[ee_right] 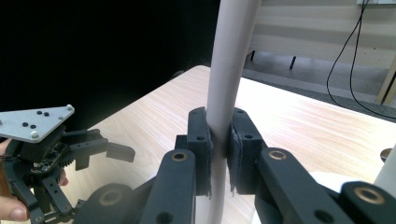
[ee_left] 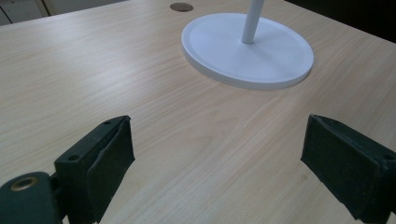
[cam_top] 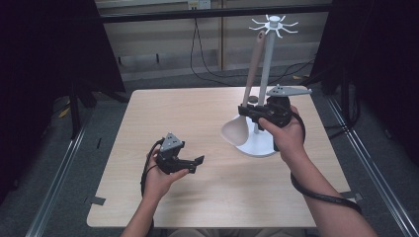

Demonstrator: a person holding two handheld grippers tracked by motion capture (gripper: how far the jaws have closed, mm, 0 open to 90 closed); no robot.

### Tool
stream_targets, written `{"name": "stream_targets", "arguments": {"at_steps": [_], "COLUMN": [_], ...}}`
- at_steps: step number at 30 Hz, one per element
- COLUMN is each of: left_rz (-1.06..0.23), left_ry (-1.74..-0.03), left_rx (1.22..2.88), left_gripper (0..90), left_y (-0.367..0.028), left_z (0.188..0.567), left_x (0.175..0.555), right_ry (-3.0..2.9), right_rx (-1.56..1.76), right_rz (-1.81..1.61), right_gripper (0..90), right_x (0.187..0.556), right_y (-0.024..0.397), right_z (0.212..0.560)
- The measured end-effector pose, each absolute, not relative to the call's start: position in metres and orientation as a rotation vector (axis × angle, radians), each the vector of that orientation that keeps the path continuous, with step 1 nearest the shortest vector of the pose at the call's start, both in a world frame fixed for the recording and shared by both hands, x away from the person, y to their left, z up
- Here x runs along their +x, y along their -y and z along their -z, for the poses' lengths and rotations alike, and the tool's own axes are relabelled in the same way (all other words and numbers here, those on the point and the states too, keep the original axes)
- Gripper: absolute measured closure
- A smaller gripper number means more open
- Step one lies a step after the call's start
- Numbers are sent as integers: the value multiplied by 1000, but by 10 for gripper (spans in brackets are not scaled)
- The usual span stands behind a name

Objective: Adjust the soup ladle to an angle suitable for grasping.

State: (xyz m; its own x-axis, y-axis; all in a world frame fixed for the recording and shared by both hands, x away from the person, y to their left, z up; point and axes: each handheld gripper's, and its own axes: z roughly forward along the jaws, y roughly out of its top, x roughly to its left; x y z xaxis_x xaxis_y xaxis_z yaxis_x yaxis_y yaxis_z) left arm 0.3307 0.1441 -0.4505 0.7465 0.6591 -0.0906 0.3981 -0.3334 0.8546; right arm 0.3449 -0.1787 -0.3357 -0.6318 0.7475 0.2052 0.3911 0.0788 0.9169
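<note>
Tongs in my right hand [cam_top: 245, 111] pinch the spoon [cam_top: 245, 101] by its handle, bowl low over the white stand [cam_top: 257, 143], top up near the hooks [cam_top: 274, 24]. If I tilt, it could knock the pole or slip. My left tongs [cam_top: 190, 160] rest spread and empty; the table [cam_top: 173, 113] is open leftward, its right edge close

Pale beige spoon [cam_top: 247, 94], handle upright, bowl low beside the white stand's [cam_top: 258, 144] round base
</note>
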Motion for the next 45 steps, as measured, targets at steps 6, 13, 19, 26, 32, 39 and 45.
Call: {"name": "stream_targets", "arguments": {"at_steps": [6,13,19,26,32,39,45], "left_rz": [-345,-356,-356,-360,-368,-367,-367], "left_ry": [-803,-804,-813,-824,-837,-839,-833], "left_rx": [1975,1978,1977,1976,1969,1969,1979], "left_gripper": [88,88,88,88,89,88,89], "left_y": [-145,-146,-148,-153,-159,-159,-158], "left_z": [451,450,450,451,451,452,453], "left_x": [331,332,331,328,327,327,327], "right_ry": [-2037,-2033,-2042,-2046,-2035,-1986,-1965], "right_rx": [1142,1143,1132,1118,1110,1145,1161], "right_rz": [-1563,-1552,-1525,-1498,-1467,-1453,-1465], "right_gripper": [814,813,813,812,809,786,779], "right_x": [348,351,353,358,363,365,364], "right_y": [181,186,187,189,195,211,216], "right_z": [338,341,341,341,343,347,349]}}
